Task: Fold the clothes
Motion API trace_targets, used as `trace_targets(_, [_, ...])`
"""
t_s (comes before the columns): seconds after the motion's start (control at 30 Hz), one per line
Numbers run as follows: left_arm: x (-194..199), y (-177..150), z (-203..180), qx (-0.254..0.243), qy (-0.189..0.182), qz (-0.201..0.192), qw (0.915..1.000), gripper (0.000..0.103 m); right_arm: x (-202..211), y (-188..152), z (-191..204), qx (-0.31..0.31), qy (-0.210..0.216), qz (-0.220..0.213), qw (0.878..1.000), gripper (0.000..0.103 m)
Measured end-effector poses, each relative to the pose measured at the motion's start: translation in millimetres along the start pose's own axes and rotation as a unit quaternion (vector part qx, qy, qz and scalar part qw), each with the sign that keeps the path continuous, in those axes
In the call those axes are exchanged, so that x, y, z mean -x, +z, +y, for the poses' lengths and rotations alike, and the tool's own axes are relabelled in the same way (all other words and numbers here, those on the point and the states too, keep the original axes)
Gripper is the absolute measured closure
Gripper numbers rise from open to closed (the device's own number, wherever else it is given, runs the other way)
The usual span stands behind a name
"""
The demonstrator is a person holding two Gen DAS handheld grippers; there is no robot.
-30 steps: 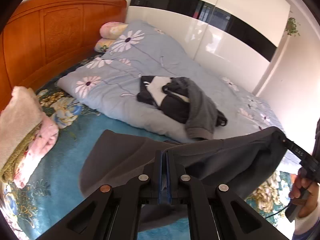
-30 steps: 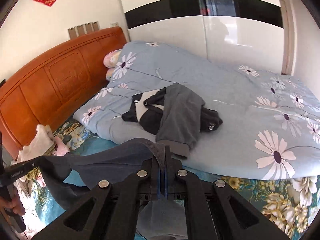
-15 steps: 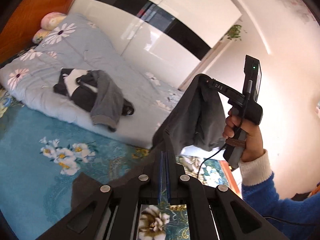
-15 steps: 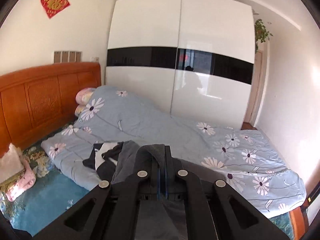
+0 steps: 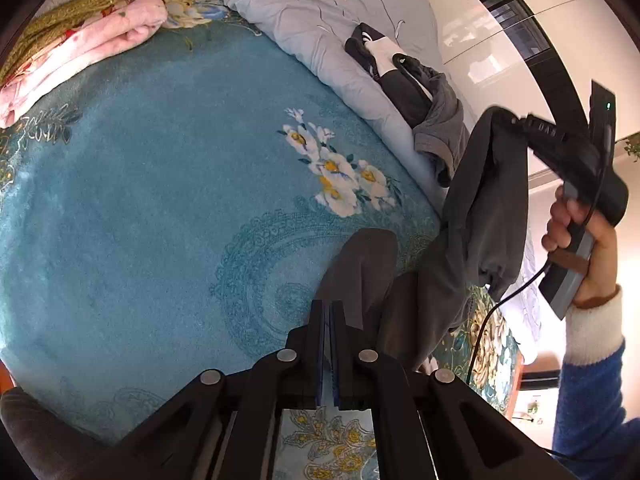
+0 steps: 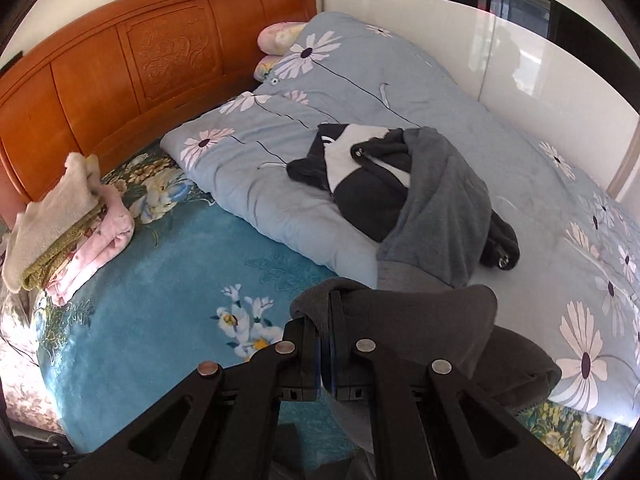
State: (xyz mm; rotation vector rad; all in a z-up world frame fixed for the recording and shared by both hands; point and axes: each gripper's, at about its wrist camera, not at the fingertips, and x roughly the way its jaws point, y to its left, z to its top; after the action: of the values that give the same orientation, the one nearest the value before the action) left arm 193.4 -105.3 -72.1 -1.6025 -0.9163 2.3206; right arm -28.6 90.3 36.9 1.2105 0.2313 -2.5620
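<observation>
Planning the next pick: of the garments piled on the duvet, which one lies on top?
The grey sweatshirt lies on top, draped over the black-and-white jacket, whose white panel and zipper show beside it. The dark grey garment in the claws is separate.

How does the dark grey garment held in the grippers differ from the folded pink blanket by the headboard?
The dark grey garment hangs unfolded, pinched by the right gripper and apparently the left gripper; the folded pink blanket lies flat in a stack. The garment is plain and dark; the blanket is pale. Both are soft fabric over the teal floral bedspread.
</observation>
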Motion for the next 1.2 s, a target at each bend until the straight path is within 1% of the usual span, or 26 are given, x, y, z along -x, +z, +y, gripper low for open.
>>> trace_targets(0.13, [1.9,0.4,1.6,0.0,0.012,-0.002,0.9999,0.1,-14.6,33.1,49.9,0.044,0.041,-0.01,0.998,0.1])
trace_targets(0.2, [2.9,0.6,2.5,0.0,0.018,-0.002,0.9998,0.099,-32.5,41.5,76.7,0.066,0.051,0.001,0.996,0.1])
trace_targets(0.33, [5.1,-0.1,4.9,0.001,0.027,-0.004,0.9996,0.099,-81.7,29.4,96.8,0.069,0.055,0.065,0.994,0.1])
trace_targets(0.4, [0.1,-1.3,5.9,0.003,0.028,0.003,0.9996,0.099,-106.1,22.1,105.0,0.069,0.057,0.099,0.991,0.1])
trace_targets(0.43, [-2.3,-1.9,6.4,0.003,0.028,0.007,0.9996,0.099,-111.0,18.9,106.6,0.072,0.058,0.107,0.99,0.1])
trace_targets(0.5, [-7.3,-3.1,7.4,0.005,0.028,0.014,0.9995,0.099,-107.5,14.6,106.1,0.085,0.06,0.106,0.989,0.097])
trace_targets(0.53, [-10.0,-3.8,7.7,0.006,0.028,0.018,0.9994,0.099,-101.7,14.6,105.5,0.097,0.061,0.1,0.988,0.088])
trace_targets(0.57, [-13.8,-5.0,6.6,0.004,0.027,0.024,0.9993,0.099,-92.9,15.1,103.5,0.106,0.064,0.092,0.988,0.069])
trace_targets(0.63, [-21.0,-7.7,2.0,-0.005,0.024,0.035,0.9991,0.099,-71.8,16.9,97.8,0.12,0.075,0.07,0.987,0.05])
trace_targets(0.7, [-27.0,-9.7,-4.4,-0.019,0.018,0.045,0.9987,0.099,-47.2,16.0,85.2,0.115,0.088,0.043,0.989,0.049])
trace_targets(0.73, [-30.5,-11.0,-8.6,-0.027,0.016,0.051,0.9982,0.098,-36.4,12.6,74.7,0.103,0.086,0.032,0.99,0.048])
trace_targets(0.77, [-35.6,-12.5,-13.6,-0.035,0.023,0.061,0.9973,0.094,-26.9,8.0,63.2,0.088,0.081,0.023,0.993,0.046])
trace_targets(0.8, [-40.9,-14.0,-18.7,-0.044,0.03,0.071,0.996,0.085,-21.7,-0.3,49.3,0.067,0.073,0.024,0.995,0.046])
trace_targets(0.83, [-47.8,-16.5,-24.9,-0.053,0.039,0.085,0.9942,0.08,-19.8,-11.4,33.7,0.043,0.064,0.032,0.996,0.045])
trace_targets(0.87, [-54.8,-20.8,-33.0,-0.07,0.04,0.097,0.992,0.071,-17.8,-22.6,18.0,0.018,0.055,0.04,0.998,0.044])
trace_targets(0.9, [-61.8,-25.1,-41.2,-0.088,0.04,0.11,0.9893,0.064,-15.9,-33.7,2.4,-0.007,0.046,0.048,0.998,0.044])
trace_targets(0.93, [-68.7,-29.5,-49.8,-0.106,0.041,0.121,0.9861,0.063,-14.9,-47.9,-13.4,-0.034,0.037,0.06,0.997,0.044])
trace_targets(1.0, [-81.8,-40.5,-72.3,-0.165,0.048,0.141,0.9751,0.055,-14.2,-80.9,-45.3,-0.093,0.016,0.09,0.991,0.044])
trace_targets(1.1, [-101.7,-57.2,-103.5,-0.242,0.061,0.161,0.955,0.045,-13.3,-130.3,-93.0,-0.181,-0.015,0.134,0.974,0.044])
trace_targets(1.13, [-108.3,-62.7,-113.1,-0.265,0.065,0.166,0.9477,0.045,-12.9,-146.8,-108.9,-0.21,-0.025,0.149,0.966,0.044])
trace_targets(1.2, [-122.4,-73.3,-126.8,-0.297,0.075,0.173,0.9362,0.044,-11.3,-176.8,-136.5,-0.266,-0.04,0.172,0.948,0.044])
